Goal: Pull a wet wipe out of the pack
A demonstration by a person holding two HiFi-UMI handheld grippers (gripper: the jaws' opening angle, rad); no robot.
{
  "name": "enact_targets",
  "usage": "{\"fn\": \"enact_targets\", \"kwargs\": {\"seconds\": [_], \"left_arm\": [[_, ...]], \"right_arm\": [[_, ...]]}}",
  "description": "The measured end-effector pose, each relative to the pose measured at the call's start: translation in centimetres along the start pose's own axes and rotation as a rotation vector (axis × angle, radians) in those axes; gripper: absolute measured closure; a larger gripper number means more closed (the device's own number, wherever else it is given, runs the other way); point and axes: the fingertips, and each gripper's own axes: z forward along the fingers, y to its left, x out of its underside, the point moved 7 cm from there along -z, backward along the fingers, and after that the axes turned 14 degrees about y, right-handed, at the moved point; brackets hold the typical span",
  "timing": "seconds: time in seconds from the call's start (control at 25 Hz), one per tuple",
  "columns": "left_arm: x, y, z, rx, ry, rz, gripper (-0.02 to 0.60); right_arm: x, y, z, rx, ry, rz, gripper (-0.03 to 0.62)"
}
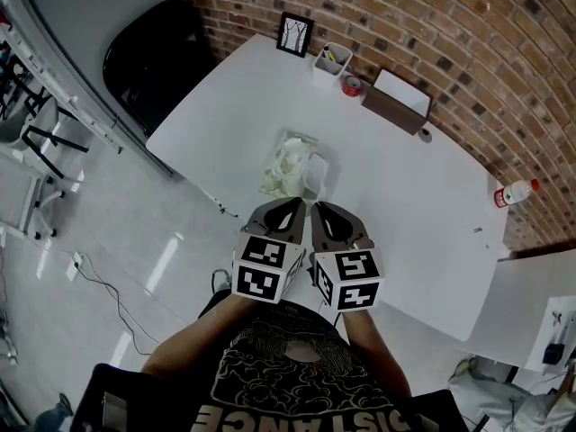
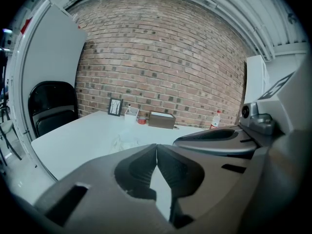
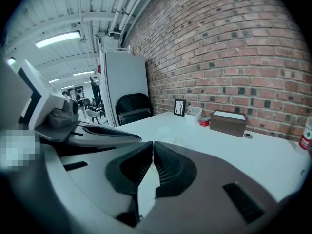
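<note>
The wet wipe pack (image 1: pixel 289 163), pale and crinkled with a clear flap, lies flat on the white table (image 1: pixel 405 205) in the head view. It shows faintly in the left gripper view as the pack (image 2: pixel 127 140) and in the right gripper view as the pack (image 3: pixel 171 139). My left gripper (image 1: pixel 293 207) and right gripper (image 1: pixel 318 211) are held side by side just short of the pack, near the table's front edge. Both are shut with nothing between the jaws, as seen at the left gripper (image 2: pixel 156 147) and the right gripper (image 3: pixel 152 145).
Along the brick wall stand a picture frame (image 1: pixel 294 33), a white cup of pens (image 1: pixel 332 59), a red tape roll (image 1: pixel 352 85) and a brown box (image 1: pixel 397 103). A water bottle (image 1: pixel 514 193) lies at the right. A black chair (image 1: pixel 148 57) stands left of the table.
</note>
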Motion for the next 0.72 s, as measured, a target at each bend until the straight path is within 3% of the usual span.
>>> {"fn": "enact_targets", "kwargs": {"seconds": [0.72], "left_arm": [[1.3, -2.2, -0.9, 0.0, 0.003, 0.013, 0.569]], "right_arm": [[1.7, -0.1, -2.2, 0.012, -0.006, 0.004, 0.572]]}}
